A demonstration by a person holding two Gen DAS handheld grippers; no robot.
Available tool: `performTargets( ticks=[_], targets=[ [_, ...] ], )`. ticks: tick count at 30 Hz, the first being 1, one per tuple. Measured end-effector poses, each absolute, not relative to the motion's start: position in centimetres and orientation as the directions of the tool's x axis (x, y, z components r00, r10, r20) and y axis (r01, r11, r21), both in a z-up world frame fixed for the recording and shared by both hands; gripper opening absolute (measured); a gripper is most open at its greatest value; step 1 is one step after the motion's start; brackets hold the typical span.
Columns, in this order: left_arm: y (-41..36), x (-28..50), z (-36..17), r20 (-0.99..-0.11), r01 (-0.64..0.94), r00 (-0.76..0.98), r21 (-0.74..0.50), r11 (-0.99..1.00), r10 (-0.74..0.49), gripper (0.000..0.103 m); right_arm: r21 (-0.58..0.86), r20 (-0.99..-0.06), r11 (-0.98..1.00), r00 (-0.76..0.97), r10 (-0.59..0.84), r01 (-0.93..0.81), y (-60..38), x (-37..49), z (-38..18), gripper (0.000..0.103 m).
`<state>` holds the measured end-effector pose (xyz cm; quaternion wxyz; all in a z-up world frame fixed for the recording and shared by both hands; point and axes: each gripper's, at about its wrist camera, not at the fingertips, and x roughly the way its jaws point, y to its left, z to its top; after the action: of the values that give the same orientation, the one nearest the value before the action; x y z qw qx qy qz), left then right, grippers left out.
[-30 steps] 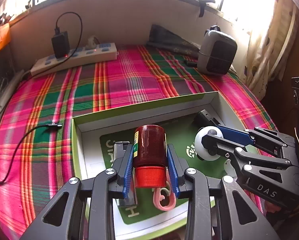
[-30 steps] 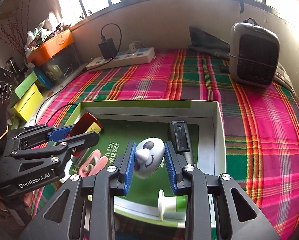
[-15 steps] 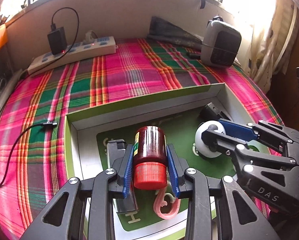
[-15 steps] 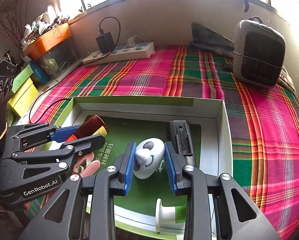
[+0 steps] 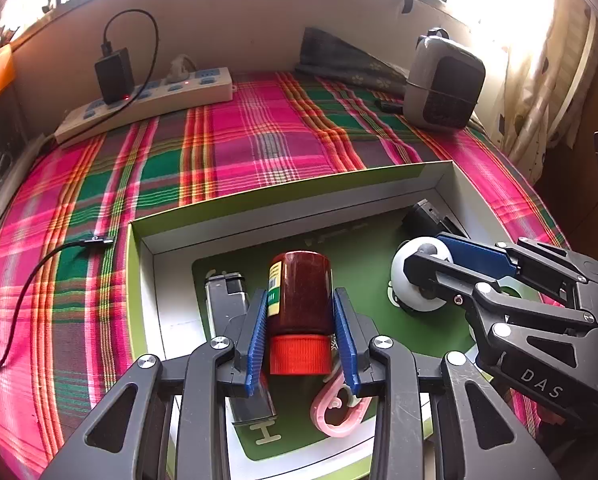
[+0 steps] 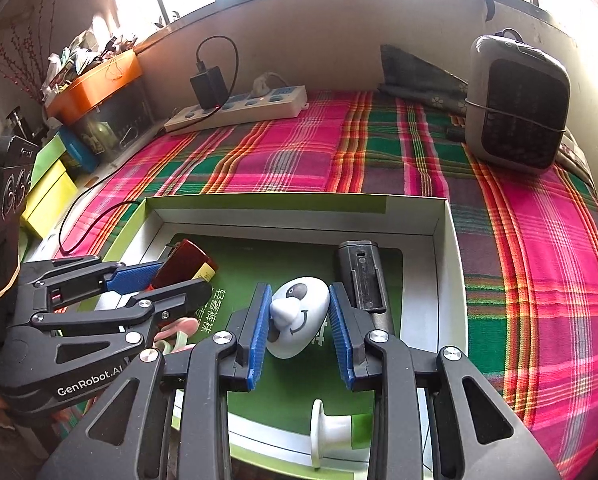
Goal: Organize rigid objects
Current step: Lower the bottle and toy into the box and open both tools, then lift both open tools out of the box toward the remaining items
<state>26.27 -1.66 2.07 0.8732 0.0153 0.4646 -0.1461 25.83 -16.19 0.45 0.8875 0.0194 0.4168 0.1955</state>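
The left gripper [image 5: 301, 336] clamped a dark red bottle [image 5: 301, 292] by its body, its red cap [image 5: 298, 355] toward the camera, above a shallow green-and-white box [image 5: 299, 184]. Inside the box lay a grey stapler [image 5: 227, 300] at the left, a pink hook [image 5: 339, 408] below the bottle and a black device [image 5: 425, 216] in the far right corner. The right gripper [image 5: 427, 268] held a white round toy [image 5: 409, 276]. The box sat on a plaid cloth [image 5: 239, 148] with a power strip [image 5: 151, 100] and a grey heater [image 5: 443, 84] behind.
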Motion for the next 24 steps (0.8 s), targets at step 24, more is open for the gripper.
performTargets(
  ticks=[24],
  targets=[
    [-0.8, 23.5, 3.6, -0.790, 0.251, 0.563, -0.115, 0.961, -0.242, 0.040, 0.228, -0.704, 0.921, 0.599, 0.381, -0.317, -16.8, 24.3, 1.5, 0.041]
  ],
)
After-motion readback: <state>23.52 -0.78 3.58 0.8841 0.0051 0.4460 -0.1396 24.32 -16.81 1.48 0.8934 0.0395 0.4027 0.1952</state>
